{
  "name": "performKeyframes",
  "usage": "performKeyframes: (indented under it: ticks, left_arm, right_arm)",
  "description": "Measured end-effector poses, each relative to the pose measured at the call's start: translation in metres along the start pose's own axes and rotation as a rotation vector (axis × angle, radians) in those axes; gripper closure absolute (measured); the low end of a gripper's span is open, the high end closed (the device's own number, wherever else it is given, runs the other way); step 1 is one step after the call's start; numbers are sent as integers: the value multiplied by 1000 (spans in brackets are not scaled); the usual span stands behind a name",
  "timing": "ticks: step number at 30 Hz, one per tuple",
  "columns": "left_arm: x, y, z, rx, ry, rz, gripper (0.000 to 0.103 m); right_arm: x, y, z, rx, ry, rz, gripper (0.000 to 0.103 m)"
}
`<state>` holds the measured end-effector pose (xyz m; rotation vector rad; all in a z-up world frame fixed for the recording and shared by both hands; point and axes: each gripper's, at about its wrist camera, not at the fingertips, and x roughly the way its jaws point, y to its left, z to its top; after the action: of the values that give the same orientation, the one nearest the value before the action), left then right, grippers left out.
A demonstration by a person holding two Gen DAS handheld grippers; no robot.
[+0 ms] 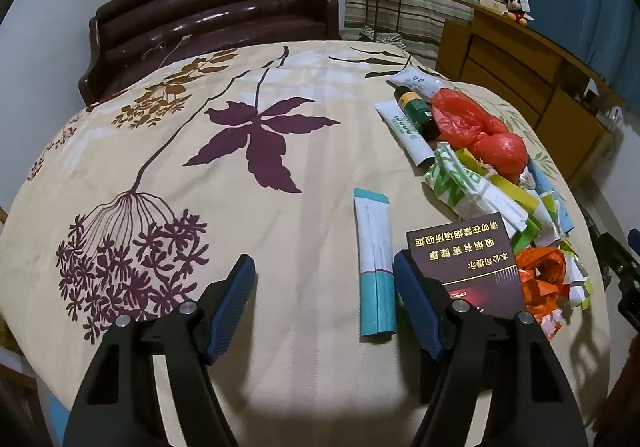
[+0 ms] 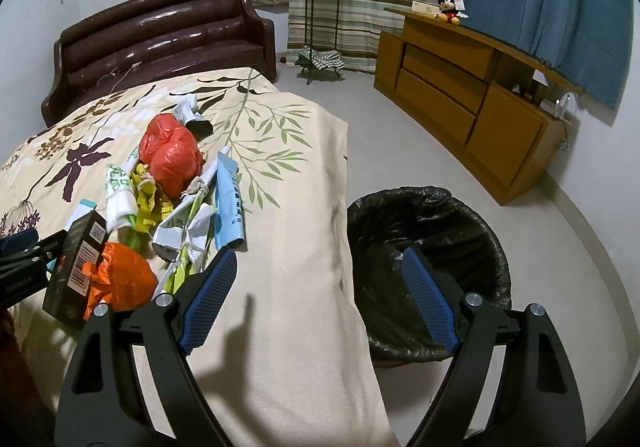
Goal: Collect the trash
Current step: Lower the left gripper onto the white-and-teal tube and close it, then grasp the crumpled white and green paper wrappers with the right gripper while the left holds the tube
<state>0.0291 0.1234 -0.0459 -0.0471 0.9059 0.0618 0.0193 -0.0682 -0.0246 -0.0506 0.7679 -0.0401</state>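
Note:
Trash lies in a pile on the floral bedspread: a red plastic bag, a dark cigarette box, a teal and white tube, an orange bag, white tubes and green-white wrappers. My left gripper is open and empty above the bedspread; its right finger is between the teal tube and the cigarette box. My right gripper is open and empty above the bed's edge, beside the pile: red bag, orange bag, cigarette box. A black-lined trash bin stands on the floor beside the bed.
A dark brown headboard is at the bed's far end. A wooden dresser with a Mickey toy stands along the right wall. A plant stand is by the striped curtains. Pale tiled floor lies between bed and dresser.

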Motion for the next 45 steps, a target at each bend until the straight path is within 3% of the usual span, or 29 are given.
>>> performKeyframes:
  ticks: [9,13,18,21,23,24,36,39,45]
  left_arm:
    - [0,-7,1,23,-12,-1,39]
    - [5,-3,1,9,10,-34,52]
    - [8,-14,0,78,2,-18,56]
    - [8,-16,0,94,-5,-20,66]
    - [7,-15,0,99,-11,-12,82]
    - [7,-14,0,99,-14,-8,84]
    - [-4,3,-5,49,-24,-20,86]
    - [-8,8,-4,41,-39,-8,86]
    - [-10,15,-4,30,-51,2,86]
  right_arm:
    - [0,0,0,-2,2,1,20]
    - [0,0,-1,-1,0,0,20]
    - [1,0,-1,-1,2,1,20]
    - [0,1,-1,-3,0,1,20]
    - [0,2,0,-5,-3,3,20]
    - [0,4,1,-6,-4,3,20]
    - [-8,20,2,-16,-16,44,21]
    - [-6,27,1,-25,-3,63,32]
    - [0,42,-2,-44,30,103,38]
